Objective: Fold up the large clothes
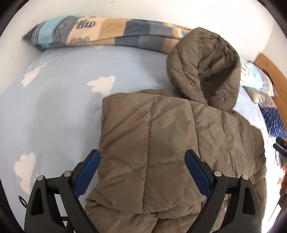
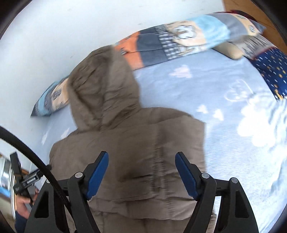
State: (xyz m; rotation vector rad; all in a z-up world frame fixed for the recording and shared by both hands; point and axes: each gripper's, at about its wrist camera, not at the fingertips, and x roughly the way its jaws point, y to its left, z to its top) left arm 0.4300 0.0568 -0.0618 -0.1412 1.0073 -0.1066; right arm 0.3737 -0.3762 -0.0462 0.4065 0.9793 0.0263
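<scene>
My left gripper (image 1: 142,157) is spread wide and holds nothing; its blue fingers (image 1: 88,172) hover over the near part of the brown puffy jacket (image 1: 161,143). My right gripper (image 2: 141,159) is also spread apart, empty, above the same jacket (image 2: 125,143), though that view is blurred. A black cable (image 2: 35,157) crosses its near left corner. The jacket lies folded in on itself on the light blue bed sheet (image 1: 62,107) with white clouds. Its hood (image 1: 206,68) points to the far side and overlaps a long patchwork pillow (image 1: 107,30) along the white wall (image 1: 161,9). Far right lies a dark blue dotted cloth (image 2: 272,71).
</scene>
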